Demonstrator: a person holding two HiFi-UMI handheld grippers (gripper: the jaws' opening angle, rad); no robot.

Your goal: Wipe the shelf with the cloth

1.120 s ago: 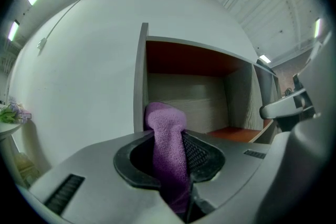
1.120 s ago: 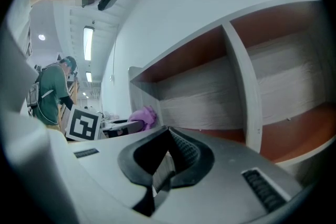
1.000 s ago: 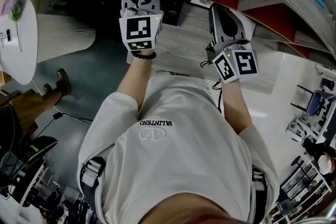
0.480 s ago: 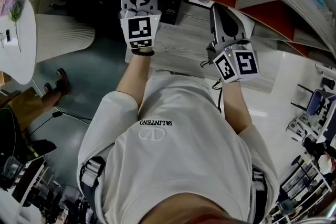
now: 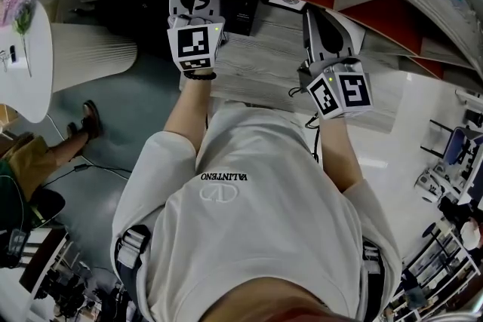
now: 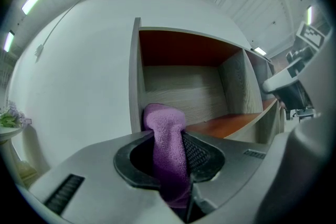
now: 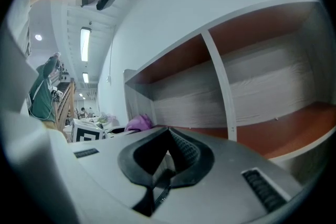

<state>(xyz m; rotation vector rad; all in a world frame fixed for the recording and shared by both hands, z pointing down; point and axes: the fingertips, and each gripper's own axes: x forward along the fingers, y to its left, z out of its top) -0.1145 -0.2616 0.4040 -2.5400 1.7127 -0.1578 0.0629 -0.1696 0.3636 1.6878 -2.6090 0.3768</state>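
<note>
Left gripper: clamping the purple cloth, free end poking toward 12 o'clock so fabric is reaching the shelf first.
Right gripper: hovering at 3 o'clock, jaws together, empty.

The shelf has a pale frame, a grey wood-grain back and red-brown boards, split by a white upright divider (plain in the right gripper view), while a dark box and a flat white item lie on its grey wood-grain surface, far side.
</note>
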